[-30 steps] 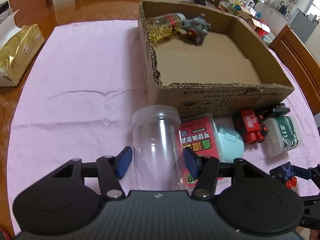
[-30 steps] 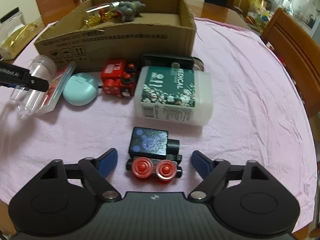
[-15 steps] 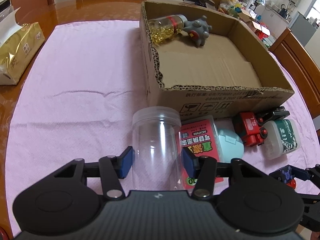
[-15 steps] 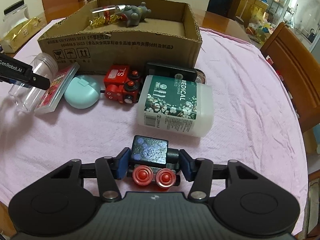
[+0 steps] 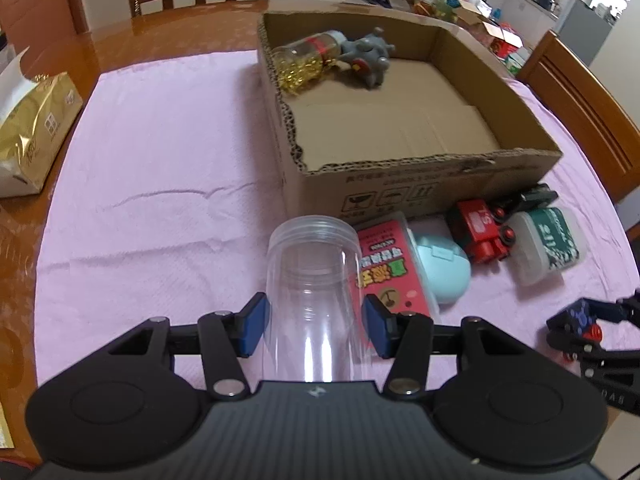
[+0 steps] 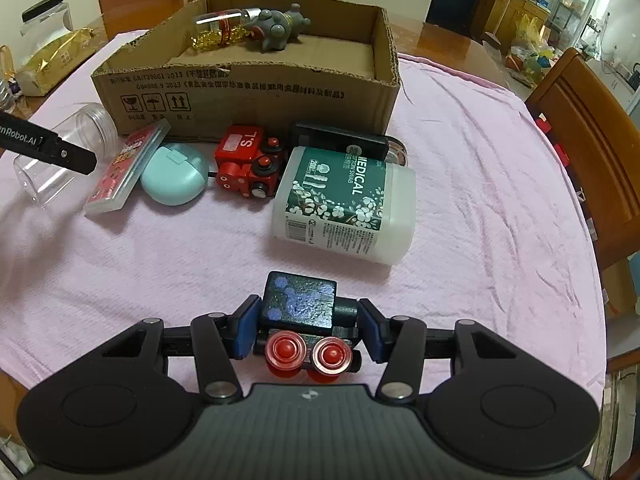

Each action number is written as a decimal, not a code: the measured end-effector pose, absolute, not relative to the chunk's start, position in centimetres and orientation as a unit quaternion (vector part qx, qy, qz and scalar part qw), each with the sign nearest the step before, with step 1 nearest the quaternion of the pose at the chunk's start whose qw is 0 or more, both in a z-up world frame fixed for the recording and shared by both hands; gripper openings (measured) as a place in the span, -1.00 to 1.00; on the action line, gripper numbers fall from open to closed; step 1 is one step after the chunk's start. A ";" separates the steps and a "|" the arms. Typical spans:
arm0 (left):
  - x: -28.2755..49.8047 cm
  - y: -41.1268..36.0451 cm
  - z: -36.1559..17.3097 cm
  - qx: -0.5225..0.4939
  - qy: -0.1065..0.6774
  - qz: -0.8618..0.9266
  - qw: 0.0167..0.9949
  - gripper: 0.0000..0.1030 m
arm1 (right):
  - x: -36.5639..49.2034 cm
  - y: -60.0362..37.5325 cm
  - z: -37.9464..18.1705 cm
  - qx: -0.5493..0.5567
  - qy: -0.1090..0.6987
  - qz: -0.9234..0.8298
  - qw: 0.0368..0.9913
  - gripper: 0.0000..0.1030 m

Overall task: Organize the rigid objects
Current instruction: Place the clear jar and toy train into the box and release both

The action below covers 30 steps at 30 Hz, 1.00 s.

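While both are clamping, L gripper (image 5: 314,322) is gripping clear jar (image 5: 312,280), R gripper (image 6: 306,330) gripping blue toy train (image 6: 302,308); next prob: lifting both into cardboard box (image 5: 400,196).

Gold tissue pack (image 5: 30,128) beside pink cloth (image 5: 168,152).

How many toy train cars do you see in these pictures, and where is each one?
2. The red toy train lies on the pink cloth before the cardboard box, beside the swab container. The dark blue toy train sits between the right gripper's pads. Others may be hidden.
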<state>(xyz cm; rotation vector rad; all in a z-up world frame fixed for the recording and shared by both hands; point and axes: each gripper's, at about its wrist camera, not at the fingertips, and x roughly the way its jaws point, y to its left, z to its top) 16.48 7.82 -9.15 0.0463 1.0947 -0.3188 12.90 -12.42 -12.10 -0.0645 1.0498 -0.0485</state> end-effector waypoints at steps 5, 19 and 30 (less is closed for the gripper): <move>15.7 7.7 -8.0 0.026 0.515 -0.160 0.842 -0.01 | 12.8 -12.3 -10.9 -0.040 0.494 -0.011 0.868 0.10; 16.6 5.2 -1.4 0.063 0.459 -0.208 0.862 -0.01 | 14.8 -12.0 -5.5 -0.058 0.449 0.047 0.890 0.10; 24.2 1.3 -1.3 0.082 0.435 -0.204 0.873 -0.01 | 19.5 -12.3 -2.9 -0.063 0.419 0.079 0.902 0.09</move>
